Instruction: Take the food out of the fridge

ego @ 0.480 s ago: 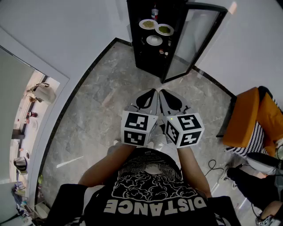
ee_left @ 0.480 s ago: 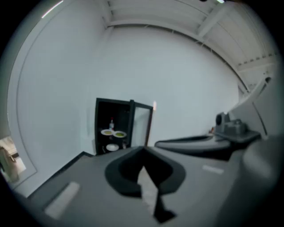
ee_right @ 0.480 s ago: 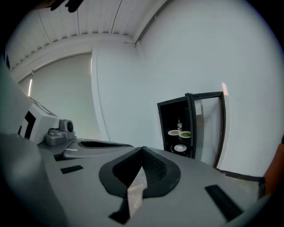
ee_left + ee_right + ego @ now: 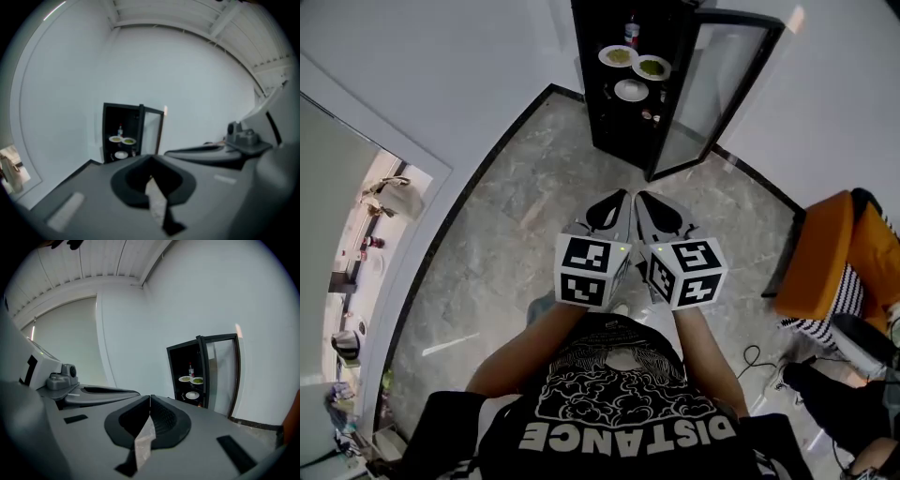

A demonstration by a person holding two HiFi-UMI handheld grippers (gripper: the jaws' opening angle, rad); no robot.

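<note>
**A:** Food first: where is it?

**B:** In the black fridge (image 4: 602, 122) against the far wall. A plate of yellowish food (image 4: 619, 55) and a plate of green food (image 4: 652, 67) sit side by side on an upper shelf. A white dish (image 4: 630, 90) is on the shelf below, but I can't tell what it carries. A bottle (image 4: 630, 28) stands behind the two plates. The glass door (image 4: 712, 89) is swung wide open to the right.

**A:** And the grippers?

**B:** The left gripper (image 4: 622, 199) and right gripper (image 4: 645, 199) are held close together in front of the person's chest, pointing at the fridge. Each gripper's own view shows its jaws pressed together with nothing between them. Both are well apart from the shelves, with a stretch of marble floor (image 4: 534, 206) in between.

**A:** So which step is this?

**B:** I'd say the approach. The door is already open and nothing has been taken out yet.

**A:** What does the next move need?

**B:** Probably walking up to the shelves. Then the jaws of one gripper should be opened before it reaches a plate. The rim looks like the only place to grip, so the plate must stay level or the food may slide off. The door frame on the right also needs a little clearance.
</note>
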